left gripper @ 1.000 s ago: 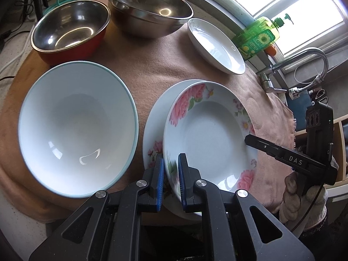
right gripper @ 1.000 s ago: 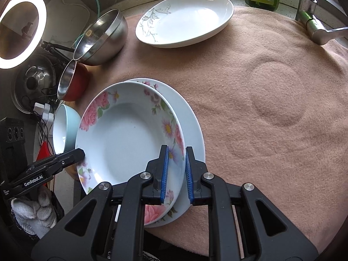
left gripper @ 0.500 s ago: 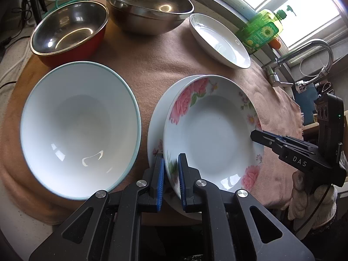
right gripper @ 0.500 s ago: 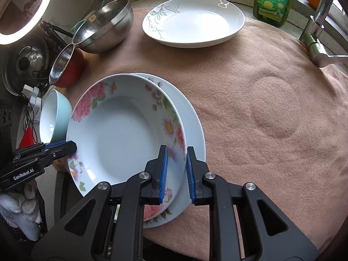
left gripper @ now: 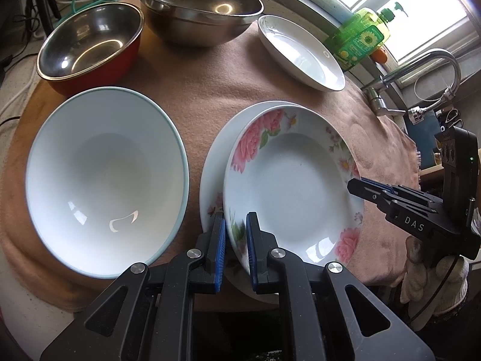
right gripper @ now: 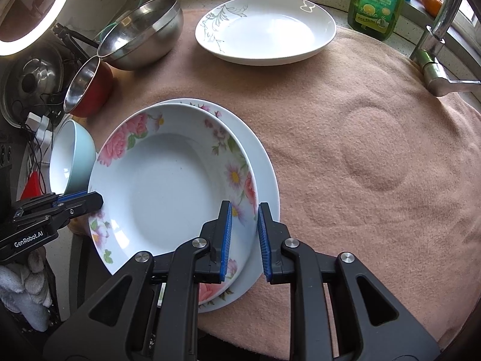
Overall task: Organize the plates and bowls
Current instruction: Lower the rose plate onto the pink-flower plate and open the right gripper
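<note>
Between both grippers: floral plate (left gripper: 288, 180), left gripper (left gripper: 236, 225) clamping its rim, right gripper (right gripper: 243, 213) straddling the opposite rim, pads loosened.

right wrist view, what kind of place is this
Most likely a home kitchen counter beside a sink: a faucet, a green dish soap bottle, and plates and bowls on a pink cloth.

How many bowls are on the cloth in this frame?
3. A white bowl sits nearest, left of the stacked flowered plates; a red bowl with a steel inside lies behind it; a steel bowl is at the back. None looks hidden.
</note>
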### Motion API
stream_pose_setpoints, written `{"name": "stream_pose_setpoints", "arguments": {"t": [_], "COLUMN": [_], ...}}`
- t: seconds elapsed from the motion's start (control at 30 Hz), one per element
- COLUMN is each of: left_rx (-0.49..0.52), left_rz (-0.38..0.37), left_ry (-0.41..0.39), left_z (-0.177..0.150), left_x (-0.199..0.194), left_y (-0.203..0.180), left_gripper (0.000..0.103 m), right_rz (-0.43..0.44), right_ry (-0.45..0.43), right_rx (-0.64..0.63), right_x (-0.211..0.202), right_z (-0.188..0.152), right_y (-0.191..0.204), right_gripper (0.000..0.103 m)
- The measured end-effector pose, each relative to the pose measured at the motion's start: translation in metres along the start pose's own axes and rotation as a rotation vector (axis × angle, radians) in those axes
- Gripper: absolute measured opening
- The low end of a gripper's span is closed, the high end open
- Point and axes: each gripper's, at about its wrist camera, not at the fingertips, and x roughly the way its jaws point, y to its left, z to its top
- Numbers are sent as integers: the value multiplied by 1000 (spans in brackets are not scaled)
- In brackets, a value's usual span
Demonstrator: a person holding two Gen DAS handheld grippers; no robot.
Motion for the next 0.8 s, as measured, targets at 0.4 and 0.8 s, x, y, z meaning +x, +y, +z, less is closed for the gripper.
{"name": "stream_pose_setpoints", "arguments": {"t": [0.4,0.8], "left_rx": [1,55], "left_rz": [6,17], "left_ry": [-5,-76], "left_z": [1,9], "left_x": [-3,-24], "left_y": [0,-13], "left_gripper": [11,14], "right_rz": [14,28], "right_ry": [-10,-80], "right_rx": [23,42], "right_x": [-2,-24], "right_z": [-2,2], "right_y": [-2,-9], "right_gripper": [19,19]}}
